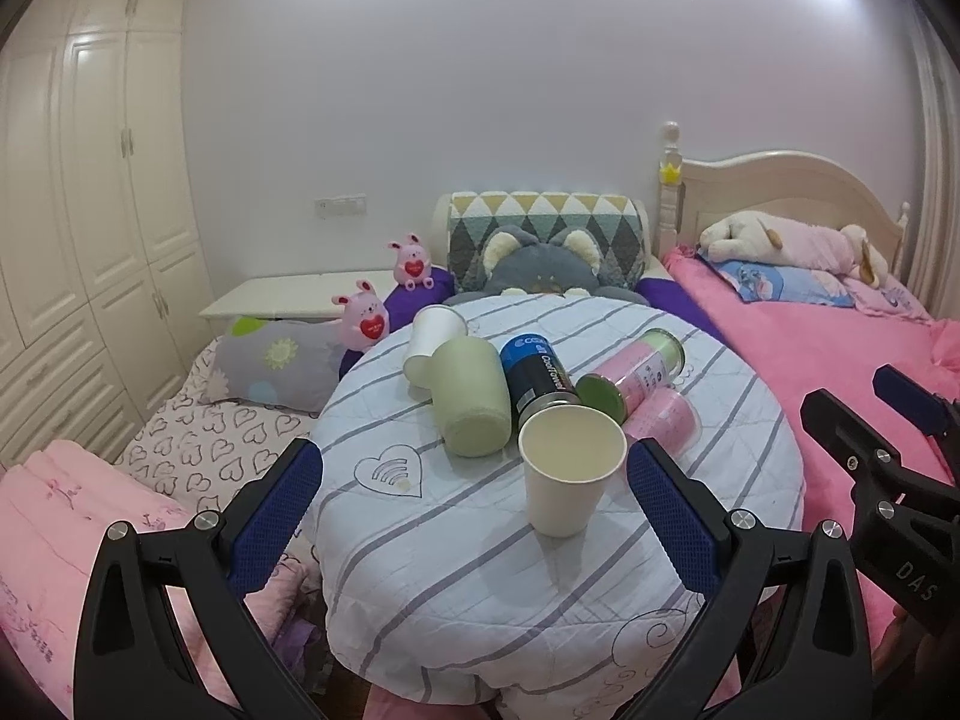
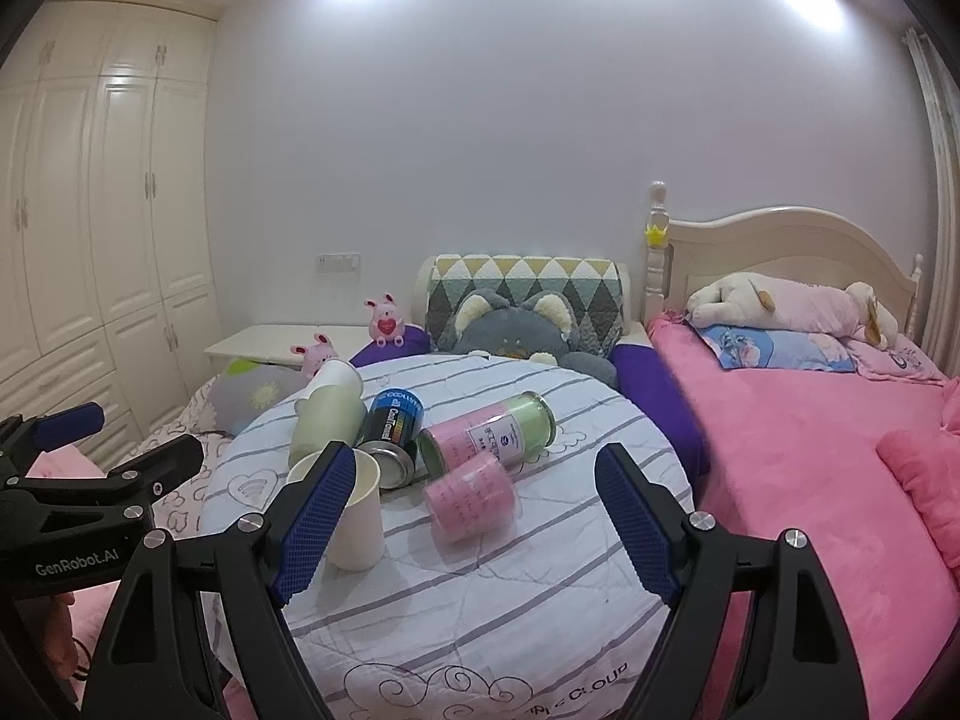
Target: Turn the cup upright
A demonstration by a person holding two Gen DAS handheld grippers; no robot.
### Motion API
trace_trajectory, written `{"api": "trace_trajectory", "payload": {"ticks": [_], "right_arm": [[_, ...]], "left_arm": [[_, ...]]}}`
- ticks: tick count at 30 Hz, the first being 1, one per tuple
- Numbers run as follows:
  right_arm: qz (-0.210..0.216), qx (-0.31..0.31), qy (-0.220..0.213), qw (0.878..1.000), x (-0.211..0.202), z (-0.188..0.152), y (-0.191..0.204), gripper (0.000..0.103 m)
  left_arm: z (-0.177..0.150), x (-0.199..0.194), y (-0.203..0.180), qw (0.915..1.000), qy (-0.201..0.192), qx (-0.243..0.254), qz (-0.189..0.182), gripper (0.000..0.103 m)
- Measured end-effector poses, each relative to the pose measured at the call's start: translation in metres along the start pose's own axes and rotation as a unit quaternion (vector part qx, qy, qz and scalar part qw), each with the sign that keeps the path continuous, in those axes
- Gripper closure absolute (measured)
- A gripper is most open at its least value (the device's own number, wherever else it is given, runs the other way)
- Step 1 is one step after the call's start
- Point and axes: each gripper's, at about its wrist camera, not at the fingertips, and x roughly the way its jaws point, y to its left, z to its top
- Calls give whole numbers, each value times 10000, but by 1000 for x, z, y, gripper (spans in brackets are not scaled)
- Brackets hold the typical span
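A white paper cup (image 1: 570, 468) stands upright, mouth up, on the round table with a striped cloth (image 1: 480, 570). It also shows in the right wrist view (image 2: 360, 522), partly behind my right gripper's left finger. A second white paper cup (image 1: 433, 343) lies on its side at the table's far left, also in the right wrist view (image 2: 336, 381). My left gripper (image 1: 474, 516) is open, just short of the upright cup and not touching it. My right gripper (image 2: 474, 525) is open and empty, facing the pink cup (image 2: 471, 501).
Lying on the table are a pale green cup (image 1: 471, 402), a dark blue can (image 1: 537, 378), a pink and green can (image 1: 636, 372) and a pink cup (image 1: 660, 420). Beds with pink covers and plush toys surround the table. A white wardrobe (image 1: 90, 210) stands at left.
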Motion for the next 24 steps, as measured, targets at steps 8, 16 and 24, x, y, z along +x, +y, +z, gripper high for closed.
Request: {"api": "trace_trajectory", "payload": {"ticks": [8, 16, 24], "right_arm": [[14, 16, 69, 10000, 2, -1, -2, 20], [20, 19, 83, 10000, 2, -2, -1, 20], [15, 48, 135, 9999, 6, -4, -2, 20]], "left_arm": [[-1, 1, -1, 10000, 3, 2, 18, 0], [-3, 7, -4, 10000, -5, 32, 17, 0], [-5, 9, -6, 10000, 1, 38, 21, 0]]}}
